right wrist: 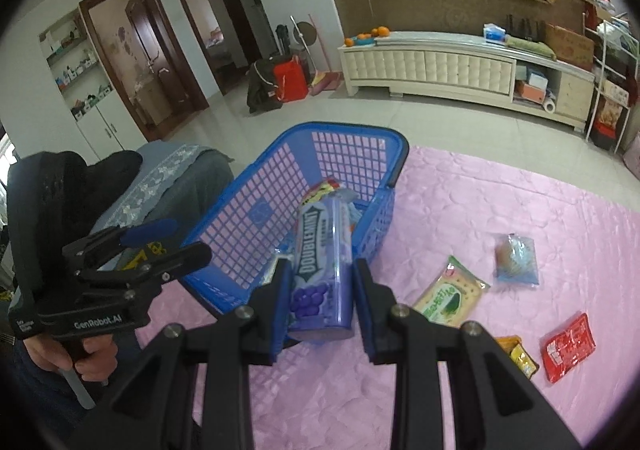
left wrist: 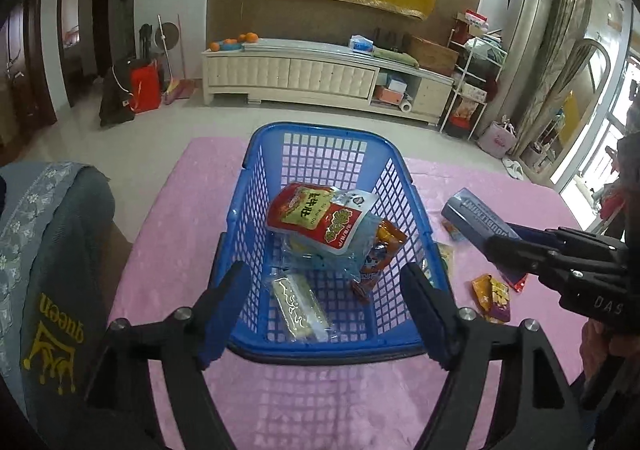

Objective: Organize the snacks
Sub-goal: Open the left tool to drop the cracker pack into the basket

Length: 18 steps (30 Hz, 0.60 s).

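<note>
On pink cloth [right wrist: 500,202], five snack packets [right wrist: 450,296] beside one basket [right wrist: 256,210].

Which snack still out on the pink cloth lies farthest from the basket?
The red packet, out past the green packet and the clear blue-edged packet.

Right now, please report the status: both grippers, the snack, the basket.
Left gripper open, empty, over blue basket. Right gripper shut on Doublemint box, beside the basket. Path clear.
</note>
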Each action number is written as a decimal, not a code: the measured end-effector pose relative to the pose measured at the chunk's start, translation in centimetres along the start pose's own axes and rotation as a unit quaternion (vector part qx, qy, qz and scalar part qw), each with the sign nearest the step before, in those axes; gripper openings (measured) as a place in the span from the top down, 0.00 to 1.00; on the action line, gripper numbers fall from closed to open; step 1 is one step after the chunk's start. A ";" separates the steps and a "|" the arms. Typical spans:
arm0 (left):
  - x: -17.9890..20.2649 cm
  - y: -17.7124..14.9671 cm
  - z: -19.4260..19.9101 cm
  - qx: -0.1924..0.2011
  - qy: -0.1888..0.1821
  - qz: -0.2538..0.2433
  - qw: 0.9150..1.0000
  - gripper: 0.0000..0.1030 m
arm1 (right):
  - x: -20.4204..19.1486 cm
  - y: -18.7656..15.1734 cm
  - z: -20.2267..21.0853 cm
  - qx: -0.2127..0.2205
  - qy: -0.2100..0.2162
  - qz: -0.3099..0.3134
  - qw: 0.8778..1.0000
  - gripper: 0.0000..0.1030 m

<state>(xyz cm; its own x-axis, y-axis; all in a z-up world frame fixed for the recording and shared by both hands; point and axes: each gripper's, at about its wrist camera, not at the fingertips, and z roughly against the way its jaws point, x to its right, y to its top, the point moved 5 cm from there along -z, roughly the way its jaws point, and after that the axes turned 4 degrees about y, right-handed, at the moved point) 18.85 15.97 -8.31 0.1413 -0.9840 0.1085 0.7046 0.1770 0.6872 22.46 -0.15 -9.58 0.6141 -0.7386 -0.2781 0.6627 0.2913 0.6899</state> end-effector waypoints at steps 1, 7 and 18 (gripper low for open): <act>0.0 0.1 0.3 0.001 -0.001 0.001 1.000 0.27 | -0.1 0.0 0.4 0.002 0.000 0.002 1.000 0.66; -0.5 0.6 2.2 0.013 0.012 -0.007 1.000 0.27 | -1.3 0.6 1.5 0.007 0.011 0.014 1.000 0.66; -3.8 0.4 2.5 0.007 0.043 0.006 0.999 0.24 | -4.4 2.7 -1.0 -0.013 0.035 0.047 0.998 0.66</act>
<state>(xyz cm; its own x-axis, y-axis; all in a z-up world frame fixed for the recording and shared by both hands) 16.82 19.75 -6.67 0.2098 -0.9762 0.0550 0.6921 0.1880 0.6968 21.97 4.53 -7.18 0.7020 -0.6634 -0.2591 0.6111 0.3742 0.6975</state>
